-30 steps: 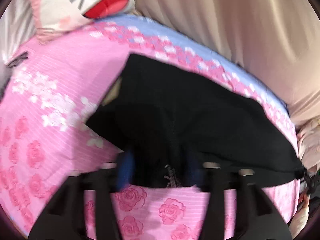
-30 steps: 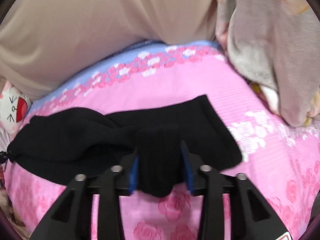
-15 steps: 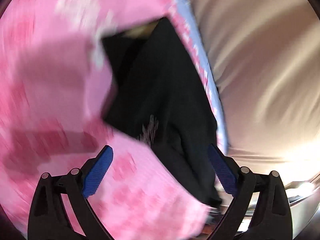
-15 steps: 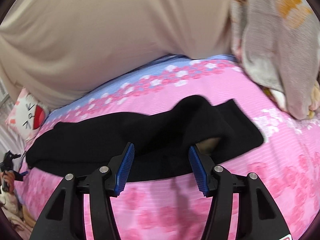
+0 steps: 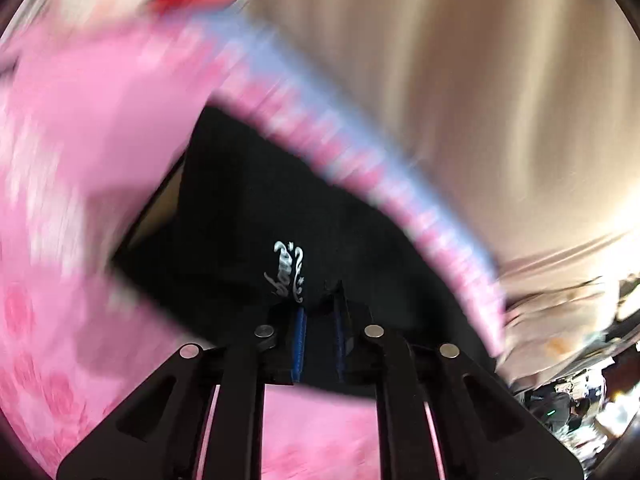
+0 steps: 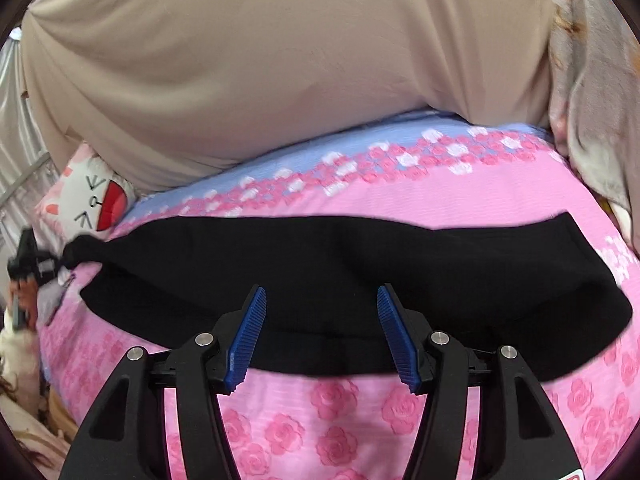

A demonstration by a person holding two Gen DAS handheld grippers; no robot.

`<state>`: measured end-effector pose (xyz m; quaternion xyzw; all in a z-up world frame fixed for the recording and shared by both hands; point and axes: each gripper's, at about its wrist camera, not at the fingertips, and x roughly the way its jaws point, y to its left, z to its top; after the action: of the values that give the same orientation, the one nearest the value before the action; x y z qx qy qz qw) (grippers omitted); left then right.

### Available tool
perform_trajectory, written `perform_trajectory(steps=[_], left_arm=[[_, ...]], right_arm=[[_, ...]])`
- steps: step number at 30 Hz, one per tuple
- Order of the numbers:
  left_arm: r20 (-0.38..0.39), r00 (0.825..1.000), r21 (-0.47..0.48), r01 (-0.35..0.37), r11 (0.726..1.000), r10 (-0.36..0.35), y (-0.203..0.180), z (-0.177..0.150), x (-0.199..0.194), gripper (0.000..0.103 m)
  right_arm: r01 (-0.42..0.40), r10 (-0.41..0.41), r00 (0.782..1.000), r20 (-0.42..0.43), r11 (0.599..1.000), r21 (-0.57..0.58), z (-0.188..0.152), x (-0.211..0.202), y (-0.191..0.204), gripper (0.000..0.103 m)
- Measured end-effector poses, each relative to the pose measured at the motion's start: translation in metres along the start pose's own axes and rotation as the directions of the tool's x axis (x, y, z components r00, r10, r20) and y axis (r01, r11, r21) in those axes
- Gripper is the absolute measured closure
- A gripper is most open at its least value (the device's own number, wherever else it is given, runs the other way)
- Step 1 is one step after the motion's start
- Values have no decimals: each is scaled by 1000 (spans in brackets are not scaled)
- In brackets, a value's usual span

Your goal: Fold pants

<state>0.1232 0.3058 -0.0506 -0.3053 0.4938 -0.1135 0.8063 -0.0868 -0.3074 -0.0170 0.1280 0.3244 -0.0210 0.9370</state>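
Pants (image 6: 360, 276): right gripper (image 6: 322, 332) has let go (fingers spread); left gripper (image 5: 319, 330) re-pinched them; we refold next.

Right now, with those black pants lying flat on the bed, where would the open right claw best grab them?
Probably the near hem edge of the pants, approached low from the front. The right gripper already straddles that edge with its jaws open, and thin, flat cloth on the pink sheet offers only edges to pinch. The left gripper looks shut on the fabric at its end.
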Motion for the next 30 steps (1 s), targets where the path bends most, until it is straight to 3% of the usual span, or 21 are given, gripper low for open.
perform_trajectory(steps=[1, 3, 5, 7, 8, 9, 10, 11, 12, 14, 17, 18, 21, 26, 30], left_arm=[[-40, 999, -50, -38, 998, 36, 20, -10, 12, 90], [-64, 998, -114, -6, 993, -1, 39, -26, 21, 88], [6, 1000, -102, -22, 995, 23, 32, -32, 8, 85], [152, 983, -105, -88, 991, 104, 14, -37, -16, 67], [243, 959, -124, -119, 985, 146, 6, -42, -28, 60], [335, 917, -154, -175, 972, 218, -5, -49, -41, 44], [411, 863, -184, -236, 954, 292, -22, -58, -46, 38], [458, 828, -184, -268, 946, 323, -37, -63, -51, 38], [483, 812, -163, -285, 945, 328, -51, -65, -53, 38], [506, 815, -90, -274, 958, 281, -81, -68, -48, 38], [497, 839, 26, -269, 963, 222, -123, -62, -28, 36], [481, 853, 71, -269, 961, 203, -140, -66, -17, 33], [434, 887, 167, -248, 954, 155, -168, -83, 4, 32], [337, 937, 268, -185, 945, 88, -207, -100, 36, 30], [315, 945, 292, -181, 939, 84, -217, -104, 46, 23]], right_arm=[[13, -13, 1000, -12, 1000, 13, -4, 2, -4, 46], [47, -45, 998, -40, 997, 53, -11, 7, -15, 46], [65, -61, 997, -53, 994, 88, -13, 7, -24, 46], [111, -105, 993, -55, 987, 117, -14, 2, -35, 46], [137, -133, 990, -43, 981, 139, -16, -3, -42, 46], [149, -146, 989, -31, 975, 164, -17, -8, -49, 45], [158, -158, 987, -15, 967, 200, -19, -14, -58, 43], [166, -170, 985, -3, 958, 232, -21, -20, -66, 42], [181, -190, 982, 6, 942, 282, -24, -27, -80, 42], [187, -203, 979, 11, 917, 352, -28, -36, -102, 42], [172, -201, 979, 20, 882, 439, -32, -49, -128, 42], [109, -147, 988, 45, 876, 471, -33, -54, -135, 41], [-5, -49, 995, 91, 853, 522, -32, -59, -142, 27], [-91, 52, 995, 86, 834, 544, -15, -57, -136, 25], [-101, 79, 995, 65, 811, 576, -6, -57, -135, 25]])
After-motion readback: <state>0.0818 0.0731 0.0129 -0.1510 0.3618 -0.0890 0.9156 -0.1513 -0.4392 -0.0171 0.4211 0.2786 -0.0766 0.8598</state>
